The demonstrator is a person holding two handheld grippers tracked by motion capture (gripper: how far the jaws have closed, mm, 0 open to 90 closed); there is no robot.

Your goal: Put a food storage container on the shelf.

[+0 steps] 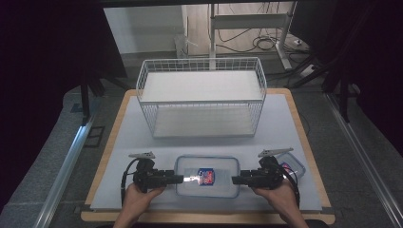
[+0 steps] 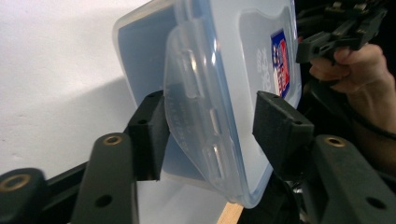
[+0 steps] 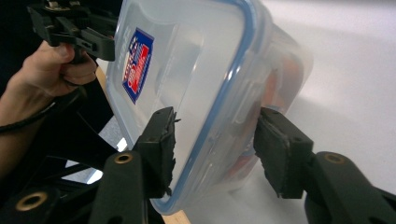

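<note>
From the high view, a clear lidded container (image 1: 207, 176) with a blue seal and a blue-and-red label lay near the front edge of the table (image 1: 285, 118), well in front of the white wire basket (image 1: 201, 95). The left gripper (image 1: 179, 179) met the container's left end and the right gripper (image 1: 235, 180) its right end; a smaller container (image 1: 291, 164) sat just behind the right gripper.

In the left gripper view, that gripper's jaws stood apart, straddling the container's (image 2: 224, 84) end where the hinged latch flap (image 2: 196, 121) hangs. One pad lay against the flap's side; the other was close to the lid face, and contact there could not be told.

In the right gripper view, the jaws likewise stood apart around the container's (image 3: 196, 70) other end, one pad at the lid (image 3: 177, 56), one near the body wall, and no firm pinch could be made out.

The container seemed light, stiff and smooth, so likely slippery under the pads. The flaps flex, so I judged the rigid rim beneath the lid at each end the safer hold, with both ends taken evenly.
</note>
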